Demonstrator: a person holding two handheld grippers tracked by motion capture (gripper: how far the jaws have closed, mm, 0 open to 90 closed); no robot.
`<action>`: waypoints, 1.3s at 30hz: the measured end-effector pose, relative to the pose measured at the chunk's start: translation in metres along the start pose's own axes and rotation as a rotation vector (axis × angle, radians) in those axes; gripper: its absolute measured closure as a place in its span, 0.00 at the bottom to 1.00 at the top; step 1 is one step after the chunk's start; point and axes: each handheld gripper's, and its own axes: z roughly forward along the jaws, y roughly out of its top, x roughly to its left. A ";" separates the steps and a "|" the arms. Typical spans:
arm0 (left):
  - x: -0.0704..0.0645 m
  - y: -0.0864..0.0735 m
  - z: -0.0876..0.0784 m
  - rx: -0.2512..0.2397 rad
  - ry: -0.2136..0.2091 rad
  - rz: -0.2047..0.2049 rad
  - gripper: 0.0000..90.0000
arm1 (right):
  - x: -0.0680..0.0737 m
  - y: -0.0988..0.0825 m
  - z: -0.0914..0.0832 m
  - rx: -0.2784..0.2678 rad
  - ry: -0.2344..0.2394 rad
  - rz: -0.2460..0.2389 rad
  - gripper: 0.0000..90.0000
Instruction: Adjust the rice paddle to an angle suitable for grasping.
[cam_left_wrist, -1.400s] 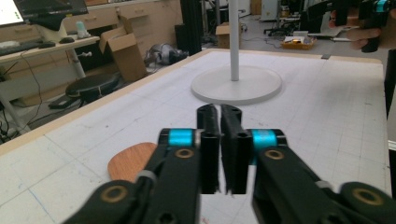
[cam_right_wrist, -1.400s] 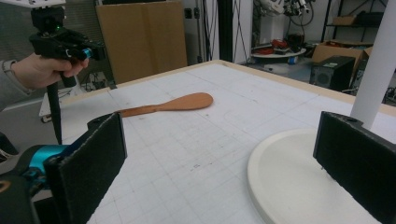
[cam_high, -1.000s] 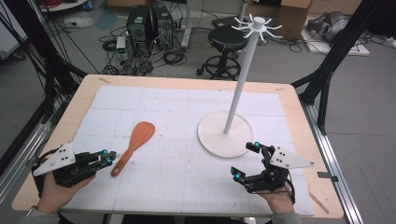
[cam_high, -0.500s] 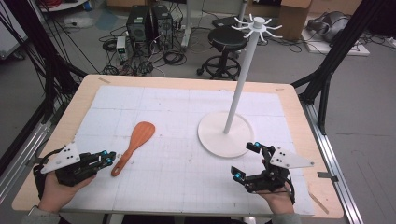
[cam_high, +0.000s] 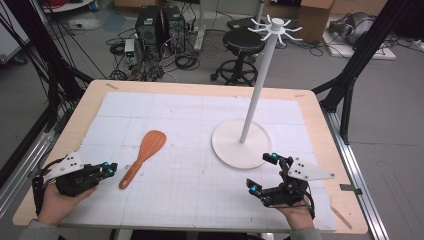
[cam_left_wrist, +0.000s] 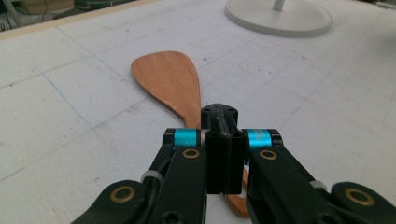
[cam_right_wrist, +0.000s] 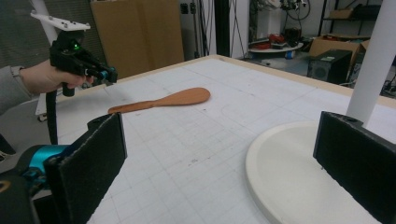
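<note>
A wooden spatula (cam_high: 142, 152) lies flat on the white mat, blade toward the far side. My left gripper (cam_high: 107, 169) is shut with nothing between its jaws, just left of the handle's near end. In the left gripper view the closed jaws (cam_left_wrist: 219, 116) hover over the spatula (cam_left_wrist: 170, 81), whose handle runs underneath them. My right gripper (cam_high: 262, 172) stands open and empty near the front right, close to the stand's round base (cam_high: 241, 142). The right gripper view has its wide-apart jaws (cam_right_wrist: 224, 158) framing the spatula (cam_right_wrist: 173, 99), with the left gripper (cam_right_wrist: 109, 74) beyond.
A white hook stand rises on a thin pole (cam_high: 257, 90) from its base (cam_right_wrist: 289, 172) at right centre. The table's wooden rim (cam_high: 200, 89) surrounds the mat. A stool, computer cases and cables sit on the floor behind.
My left gripper has shifted slightly and sunk toward the table beside the spatula handle. The right gripper has kept still.
</note>
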 end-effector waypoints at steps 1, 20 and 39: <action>0.002 0.000 0.003 0.017 0.009 -0.003 1.00 | 0.000 0.000 0.001 0.001 0.002 -0.001 0.02; 0.021 -0.009 0.029 0.118 -0.041 -0.041 0.99 | 0.001 -0.003 0.004 -0.023 0.052 0.044 0.02; 0.024 -0.013 0.039 0.193 -0.067 -0.050 1.00 | -0.005 -0.008 0.002 -0.030 0.052 0.066 0.02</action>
